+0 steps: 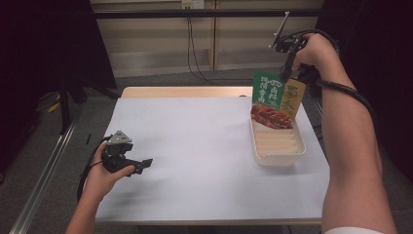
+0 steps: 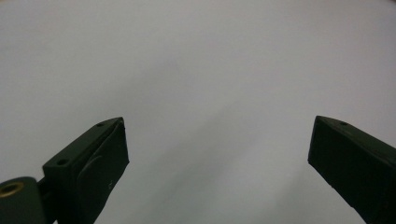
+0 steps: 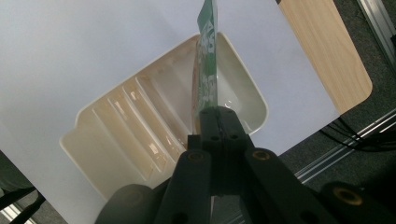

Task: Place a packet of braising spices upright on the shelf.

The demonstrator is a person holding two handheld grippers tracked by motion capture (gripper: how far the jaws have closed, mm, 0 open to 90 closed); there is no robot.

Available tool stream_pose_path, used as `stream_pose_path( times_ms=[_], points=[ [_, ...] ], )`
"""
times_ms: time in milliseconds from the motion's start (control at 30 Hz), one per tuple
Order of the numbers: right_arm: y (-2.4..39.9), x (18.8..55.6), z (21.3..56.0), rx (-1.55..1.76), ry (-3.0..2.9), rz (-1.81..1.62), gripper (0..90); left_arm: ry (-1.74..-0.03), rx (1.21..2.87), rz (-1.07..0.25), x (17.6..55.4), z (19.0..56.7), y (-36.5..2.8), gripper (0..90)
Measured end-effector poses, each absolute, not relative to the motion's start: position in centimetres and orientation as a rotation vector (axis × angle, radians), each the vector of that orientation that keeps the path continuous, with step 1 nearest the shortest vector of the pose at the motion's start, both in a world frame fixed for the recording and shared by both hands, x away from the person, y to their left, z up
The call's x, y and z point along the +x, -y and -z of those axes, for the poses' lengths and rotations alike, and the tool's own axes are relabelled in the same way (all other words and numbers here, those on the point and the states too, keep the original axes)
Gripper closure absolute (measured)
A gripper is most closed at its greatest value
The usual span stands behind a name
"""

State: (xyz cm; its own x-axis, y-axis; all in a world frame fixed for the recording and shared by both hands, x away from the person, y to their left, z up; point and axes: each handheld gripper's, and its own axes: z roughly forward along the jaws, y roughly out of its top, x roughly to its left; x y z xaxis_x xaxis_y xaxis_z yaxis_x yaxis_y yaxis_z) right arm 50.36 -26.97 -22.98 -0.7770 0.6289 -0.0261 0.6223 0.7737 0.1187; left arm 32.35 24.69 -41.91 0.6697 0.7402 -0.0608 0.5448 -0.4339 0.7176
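Smooth white sheet covers my wooden bench (image 1: 195, 91). My right gripper (image 3: 217, 116) pinches the top edge of a flat, glossy green food pouch (image 1: 274, 100), hanging upright over the far end of a cream plastic tray (image 1: 277, 146) with ribbed floor. My left gripper (image 1: 141, 163) rests wide apart on the sheet.
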Motion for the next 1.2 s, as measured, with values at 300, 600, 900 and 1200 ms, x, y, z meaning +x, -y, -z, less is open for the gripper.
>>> stream_pose_path(
  times_ms=[300, 600, 900, 1200],
  points=[
    [26.83, 50.43, 23.08, 1.017, -2.899, -0.167, 90.0, -0.982, 2.153, -0.336, 32.32, 41.9, -24.68, 4.9],
    [26.34, 50.56, 23.07, 1.007, -2.906, -0.143, 90.0, -0.98, 2.157, -0.339, 32.32, 41.87, -24.66, 4.9],
    [26.26, 50.58, 23.23, 1.023, -2.884, -0.139, 90.0, -0.972, 2.154, -0.338, 32.27, 41.8, -24.63, 4.9],
    [26.54, 50.46, 23.51, 1.062, -2.855, -0.143, 83.2, -0.977, 2.153, -0.342, 32.23, 41.77, -24.68, 4.9]
  ],
)
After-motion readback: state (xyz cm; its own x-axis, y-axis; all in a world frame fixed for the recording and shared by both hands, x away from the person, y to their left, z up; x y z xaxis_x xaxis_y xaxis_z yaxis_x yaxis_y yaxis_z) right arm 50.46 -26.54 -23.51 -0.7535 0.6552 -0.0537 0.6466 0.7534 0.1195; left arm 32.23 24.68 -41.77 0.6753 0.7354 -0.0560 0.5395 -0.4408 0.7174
